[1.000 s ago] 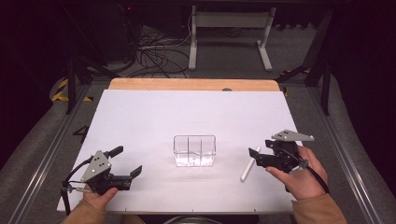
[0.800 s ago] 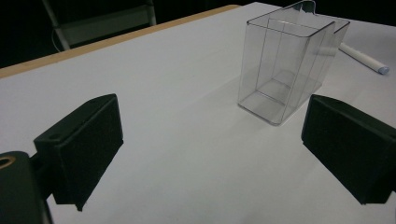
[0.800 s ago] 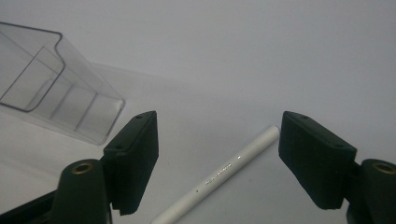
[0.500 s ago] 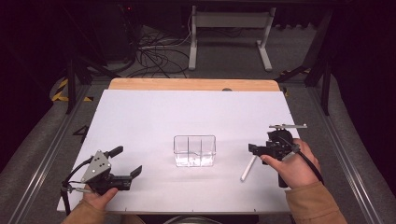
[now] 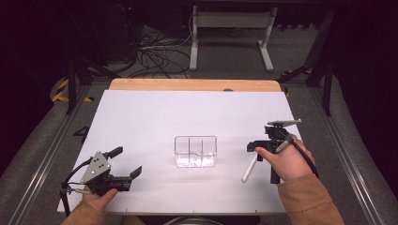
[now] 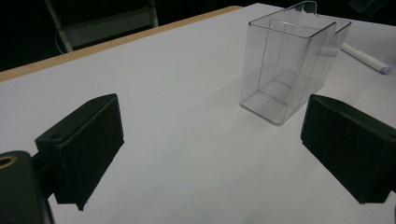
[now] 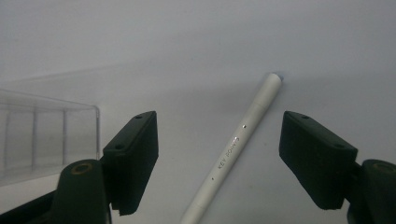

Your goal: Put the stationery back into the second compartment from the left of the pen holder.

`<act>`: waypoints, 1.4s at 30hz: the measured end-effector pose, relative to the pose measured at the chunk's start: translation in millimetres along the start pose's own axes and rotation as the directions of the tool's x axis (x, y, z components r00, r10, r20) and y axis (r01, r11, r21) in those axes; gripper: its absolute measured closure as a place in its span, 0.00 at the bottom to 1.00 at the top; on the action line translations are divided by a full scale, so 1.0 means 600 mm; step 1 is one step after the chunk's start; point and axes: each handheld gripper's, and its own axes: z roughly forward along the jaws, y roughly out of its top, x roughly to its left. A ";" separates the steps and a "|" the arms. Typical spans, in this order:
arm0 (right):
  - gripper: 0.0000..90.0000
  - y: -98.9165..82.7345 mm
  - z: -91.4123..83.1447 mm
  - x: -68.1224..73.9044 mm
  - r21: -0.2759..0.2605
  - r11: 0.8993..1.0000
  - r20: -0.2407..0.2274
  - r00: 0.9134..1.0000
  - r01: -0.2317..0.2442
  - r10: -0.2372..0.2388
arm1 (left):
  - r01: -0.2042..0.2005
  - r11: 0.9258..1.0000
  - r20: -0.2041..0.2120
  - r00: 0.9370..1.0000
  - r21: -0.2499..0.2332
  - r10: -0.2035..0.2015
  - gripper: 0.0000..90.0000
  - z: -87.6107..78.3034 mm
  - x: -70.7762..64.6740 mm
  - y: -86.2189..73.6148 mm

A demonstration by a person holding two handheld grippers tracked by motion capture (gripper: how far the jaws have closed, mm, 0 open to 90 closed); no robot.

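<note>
**Pen lined up between open jaws, not yet gripped**

White tabletop (image 5: 155,117) covers most of your working area, with a strip of bare wood along its far edge and dark floor, cables and a metal stand beyond. Near the middle of the surface, a little toward the near edge, stands the clear plastic organizer (image 5: 195,151), upright, divided into compartments, with nothing visible inside it.

Your left gripper (image 5: 123,162) rests by the near left corner, its jaws wide apart and holding nothing; its own camera looks across bare tabletop to the organizer (image 6: 289,65).

Your right gripper (image 5: 253,147) hovers toward the near right side of the surface, jaws apart, over the white pen (image 5: 249,167), which lies flat just right of the organizer, apart from it. In the right gripper view the pen (image 7: 238,149) runs diagonally between the two black pads, touching neither, nearer the left pad at its lower end.

Mind these risks as you close in:
- The pen lies skewed to the jaws, so closing may roll or pivot it out instead of pinching it.
- It is thin and lies flat; come down too shallow and the pads will likely shut above it.
- The light organizer sits close to your left pad; a sideways drift could nudge or tip it.
</note>
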 end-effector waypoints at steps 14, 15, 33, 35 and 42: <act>0.41 0.018 0.049 0.001 0.089 0.993 0.118 0.991 -0.074 0.063 | -0.009 1.000 -0.006 1.000 0.001 0.009 0.07 0.000 -0.003 -0.001; 0.42 0.019 0.051 0.001 0.093 0.992 0.122 0.990 -0.080 0.068 | -0.011 1.000 -0.006 1.000 0.003 0.011 0.07 0.000 -0.003 -0.001; 0.64 0.030 0.086 0.005 0.161 0.971 0.261 0.956 -0.179 0.133 | -0.037 0.999 -0.012 0.999 0.011 0.037 0.07 0.002 -0.008 -0.001; 0.67 0.031 0.091 0.004 0.170 0.965 0.276 0.950 -0.198 0.146 | -0.039 0.999 -0.011 0.999 0.013 0.040 0.08 0.003 -0.008 -0.001; 0.74 0.032 0.100 0.003 0.172 0.959 0.312 0.936 -0.226 0.164 | -0.047 0.999 -0.012 0.999 0.013 0.047 0.08 0.004 -0.010 -0.001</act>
